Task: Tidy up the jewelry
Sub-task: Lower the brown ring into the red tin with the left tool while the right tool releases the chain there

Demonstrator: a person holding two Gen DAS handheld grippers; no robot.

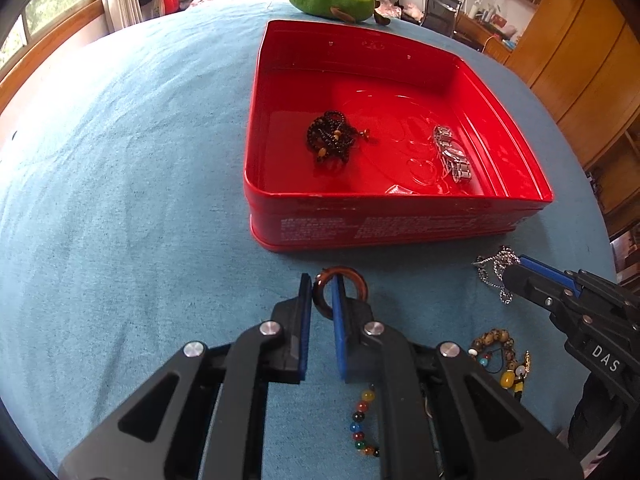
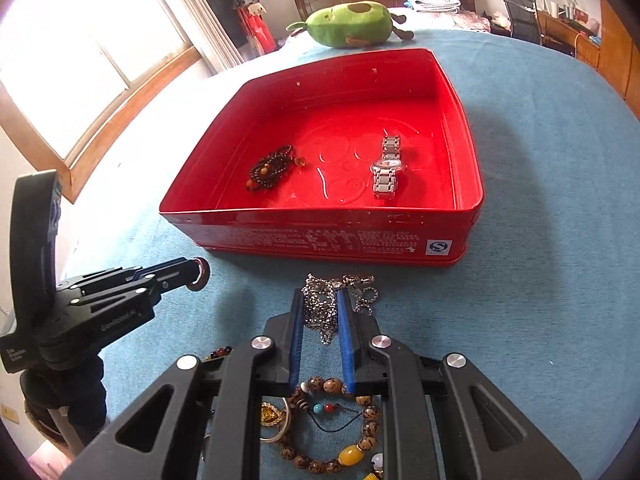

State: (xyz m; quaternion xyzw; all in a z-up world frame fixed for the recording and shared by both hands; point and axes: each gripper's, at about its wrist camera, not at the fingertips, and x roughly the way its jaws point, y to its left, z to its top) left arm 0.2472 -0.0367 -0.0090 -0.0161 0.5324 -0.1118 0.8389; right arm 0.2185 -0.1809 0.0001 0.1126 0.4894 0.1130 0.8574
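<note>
Though both near the tin: brown ring (image 1: 340,290) in left claw (image 1: 323,292).

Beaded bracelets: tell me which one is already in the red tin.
The dark bead strand, bunched on the floor of the red tin left of the silver watch. The multicoloured bracelet and tan bracelet lie on the blue cloth.

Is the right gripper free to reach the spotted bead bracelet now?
Probably not yet: the right gripper straddles the silver chain. The spotted bead bracelet lies uncovered beneath its body, behind its fingertips.
</note>
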